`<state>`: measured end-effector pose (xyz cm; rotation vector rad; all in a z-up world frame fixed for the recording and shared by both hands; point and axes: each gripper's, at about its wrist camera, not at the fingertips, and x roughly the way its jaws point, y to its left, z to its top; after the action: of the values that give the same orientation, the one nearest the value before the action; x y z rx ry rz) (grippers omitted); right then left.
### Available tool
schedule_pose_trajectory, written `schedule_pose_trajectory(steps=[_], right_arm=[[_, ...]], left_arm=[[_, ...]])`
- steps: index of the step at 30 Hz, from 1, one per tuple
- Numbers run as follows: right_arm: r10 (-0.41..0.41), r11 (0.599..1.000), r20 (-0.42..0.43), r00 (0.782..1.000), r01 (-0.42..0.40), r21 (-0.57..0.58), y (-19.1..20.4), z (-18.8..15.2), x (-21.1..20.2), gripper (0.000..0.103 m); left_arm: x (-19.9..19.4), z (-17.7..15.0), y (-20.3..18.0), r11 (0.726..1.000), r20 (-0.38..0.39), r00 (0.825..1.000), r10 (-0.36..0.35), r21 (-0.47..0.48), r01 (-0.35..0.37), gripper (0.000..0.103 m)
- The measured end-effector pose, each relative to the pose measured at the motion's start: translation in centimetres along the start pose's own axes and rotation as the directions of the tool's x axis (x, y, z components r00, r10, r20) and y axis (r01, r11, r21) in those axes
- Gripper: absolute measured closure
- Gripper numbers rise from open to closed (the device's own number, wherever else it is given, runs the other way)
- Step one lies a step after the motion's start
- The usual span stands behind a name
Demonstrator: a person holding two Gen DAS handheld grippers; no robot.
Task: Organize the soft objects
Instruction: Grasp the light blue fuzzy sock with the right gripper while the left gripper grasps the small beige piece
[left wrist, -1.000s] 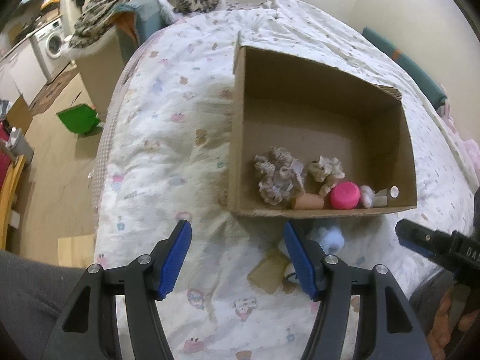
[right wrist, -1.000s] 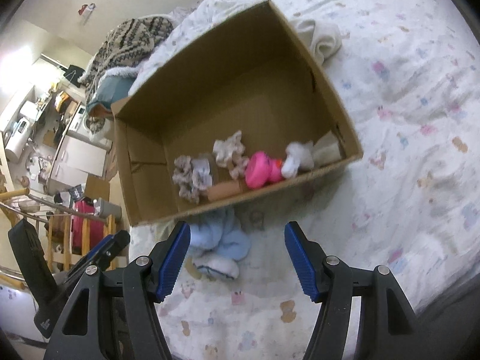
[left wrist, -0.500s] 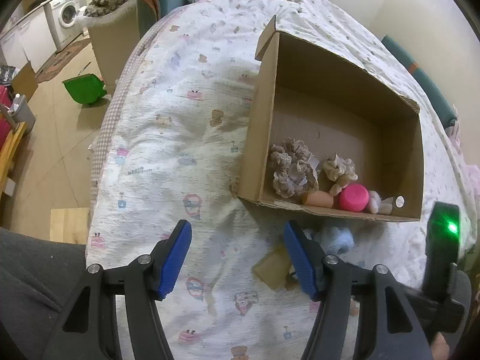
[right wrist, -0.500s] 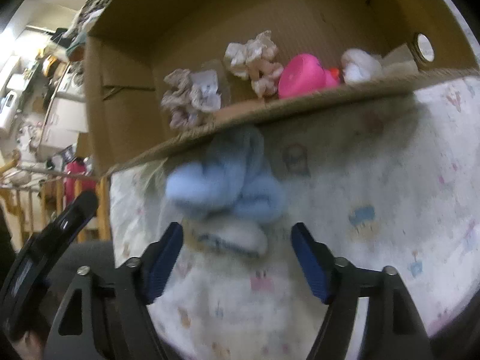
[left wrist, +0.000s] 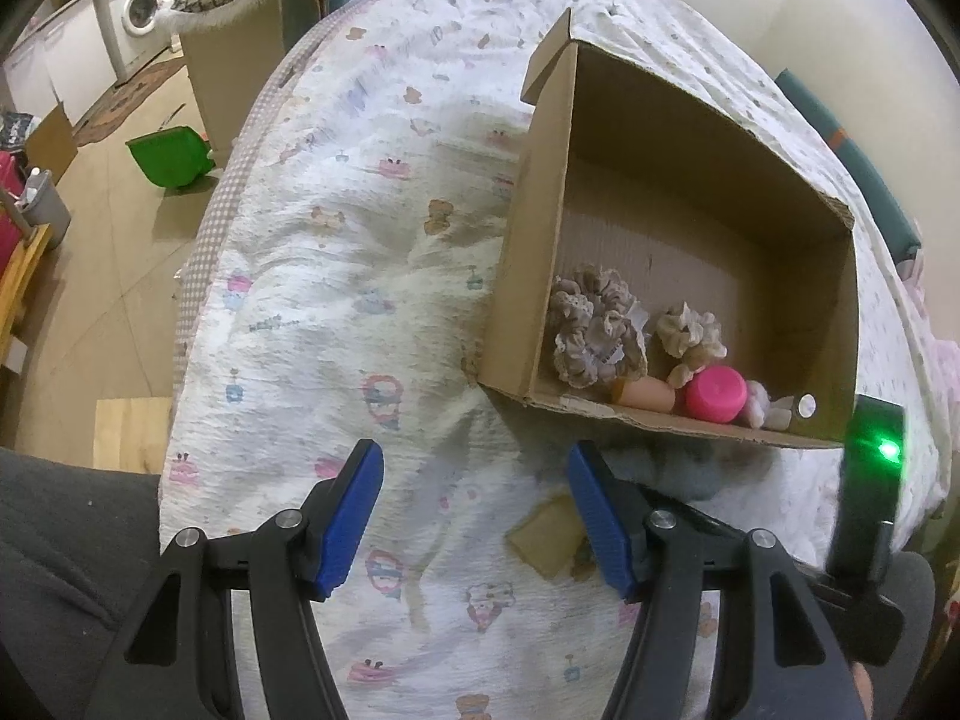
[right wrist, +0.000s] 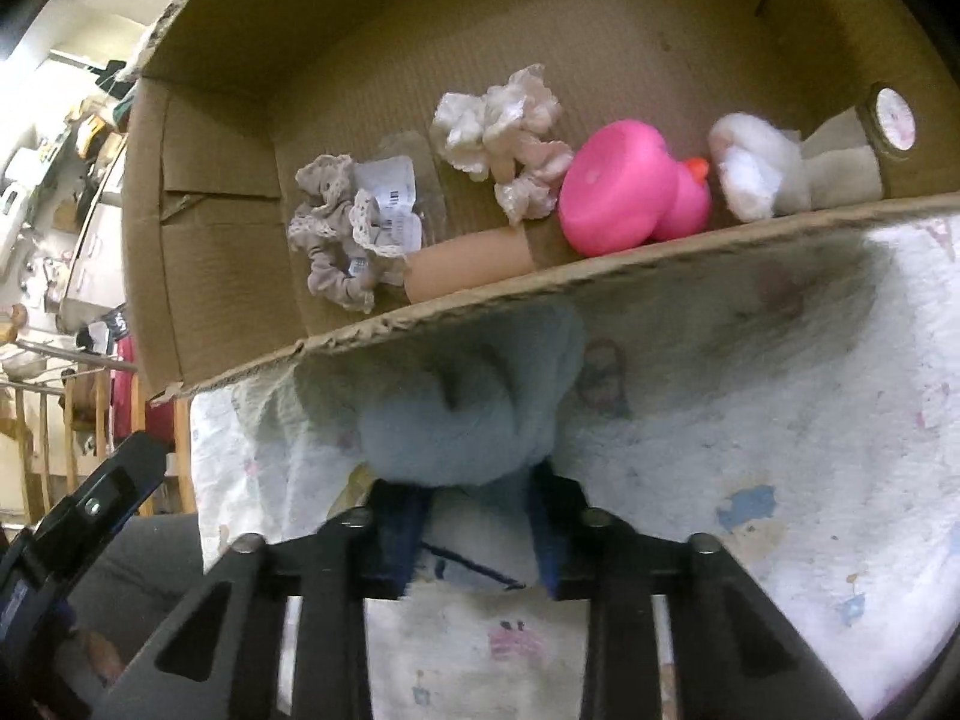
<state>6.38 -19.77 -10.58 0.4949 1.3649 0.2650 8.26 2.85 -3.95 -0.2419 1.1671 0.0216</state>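
A light blue plush [right wrist: 468, 408] lies on the bedspread against the near wall of the cardboard box [right wrist: 210, 210]. My right gripper [right wrist: 471, 498] is closing, and its blue pads press the plush from both sides. In the left wrist view the plush [left wrist: 690, 468] is a blur under the box [left wrist: 534, 228]. Inside the box lie a beige scrunchie [right wrist: 342, 240], a cream scrunchie [right wrist: 510, 132], a pink rubber duck [right wrist: 624, 192], a peach tube [right wrist: 468, 267] and a white plush [right wrist: 750, 168]. My left gripper [left wrist: 474, 456] hangs open over the bedspread with nothing between its fingers.
A tan patch [left wrist: 549, 534] lies on the bed near the left gripper's right finger. The bed's edge drops to the floor on the left, where a green bin [left wrist: 171, 156] and a washing machine [left wrist: 141, 6] stand. A person's grey-clad leg [left wrist: 60, 570] is at lower left.
The right gripper came down to the light blue plush, widened, then closed on it. The left gripper stayed open and tilted a little, so the box has shifted right in its view.
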Motion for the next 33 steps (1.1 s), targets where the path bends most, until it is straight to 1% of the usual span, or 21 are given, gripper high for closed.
schedule_pose_trajectory(steps=[3, 5, 8, 10, 12, 15, 18, 19, 22, 24, 25, 26, 28, 29, 31, 32, 33], right_arm=[[-0.003, 1.000, -0.002, 1.000, 0.003, -0.017, -0.5, -0.4, -1.3, 0.080], [-0.004, 1.000, 0.005, 1.000, 0.004, -0.022, -1.4, -0.6, -2.7, 0.080], [-0.007, 1.000, 0.025, 1.000, 0.008, -0.023, -2.0, -1.0, -4.6, 0.080], [0.001, 1.000, 0.041, 0.999, 0.000, -0.014, -2.5, -1.2, -5.7, 0.080], [0.005, 1.000, 0.060, 0.998, -0.005, 0.003, -3.4, -1.6, -6.7, 0.080], [0.022, 0.999, 0.080, 0.997, -0.025, 0.037, -4.4, -2.6, -7.7, 0.080], [0.044, 0.996, 0.094, 0.995, -0.051, 0.072, -5.3, -2.4, -8.2, 0.080], [0.049, 0.995, 0.100, 0.994, -0.056, 0.076, -5.4, -2.3, -8.3, 0.080], [0.056, 0.995, 0.099, 0.994, -0.064, 0.081, -5.4, -2.3, -8.0, 0.080], [0.055, 0.995, 0.097, 0.994, -0.063, 0.073, -5.1, -2.2, -8.0, 0.080], [0.056, 0.996, 0.098, 0.994, -0.063, 0.069, -5.2, -2.3, -8.0, 0.080], [0.056, 0.996, 0.097, 0.994, -0.063, 0.066, -5.2, -2.3, -8.1, 0.080], [0.059, 0.996, 0.093, 0.994, -0.065, 0.064, -5.2, -2.3, -7.9, 0.080], [0.060, 0.996, 0.092, 0.994, -0.066, 0.064, -5.2, -2.3, -7.9, 0.080], [0.060, 0.996, 0.092, 0.994, -0.065, 0.063, -5.2, -2.3, -7.9, 0.080], [0.061, 0.996, 0.091, 0.994, -0.067, 0.062, -5.2, -2.2, -7.8, 0.080], [0.061, 0.996, 0.091, 0.994, -0.067, 0.061, -5.2, -2.2, -7.8, 0.080]], left_arm=[[0.4, -0.1, -0.1, 1.000, -0.013, 1.000, 0.011, 0.010, -0.010, 0.042], [0.9, -0.4, -0.3, 1.000, -0.035, 0.999, 0.016, 0.027, -0.015, 0.042], [2.0, -1.0, -1.0, 0.997, -0.083, 0.996, 0.029, 0.074, -0.023, 0.042], [2.9, -1.5, -1.8, 0.993, -0.116, 0.993, 0.028, 0.118, -0.014, 0.042], [3.7, -2.1, -2.9, 0.985, -0.145, 0.989, 0.023, 0.172, 0.002, 0.042], [5.2, -3.2, -5.0, 0.963, -0.195, 0.980, 0.025, 0.268, 0.029, 0.042], [6.7, -4.2, -6.4, 0.943, -0.234, 0.971, 0.043, 0.329, 0.038, 0.043], [7.1, -4.3, -6.6, 0.942, -0.241, 0.969, 0.044, 0.333, 0.040, 0.044], [8.0, -4.4, -7.2, 0.929, -0.225, 0.970, 0.088, 0.369, 0.001, 0.051], [8.3, -4.3, -7.4, 0.924, -0.215, 0.971, 0.102, 0.381, -0.013, 0.061], [8.4, -4.3, -7.5, 0.924, -0.211, 0.972, 0.105, 0.383, -0.017, 0.064], [8.5, -4.2, -7.5, 0.923, -0.205, 0.973, 0.110, 0.384, -0.023, 0.071], [8.4, -4.0, -7.5, 0.924, -0.202, 0.974, 0.099, 0.383, -0.014, 0.077], [8.4, -4.0, -7.5, 0.925, -0.204, 0.975, 0.088, 0.380, -0.004, 0.083], [8.1, -3.9, -7.6, 0.925, -0.200, 0.977, 0.078, 0.379, 0.004, 0.088], [7.9, -3.4, -7.3, 0.926, -0.200, 0.977, 0.072, 0.378, 0.009, 0.093], [7.7, -3.3, -7.2, 0.927, -0.203, 0.977, 0.062, 0.373, 0.019, 0.094]])
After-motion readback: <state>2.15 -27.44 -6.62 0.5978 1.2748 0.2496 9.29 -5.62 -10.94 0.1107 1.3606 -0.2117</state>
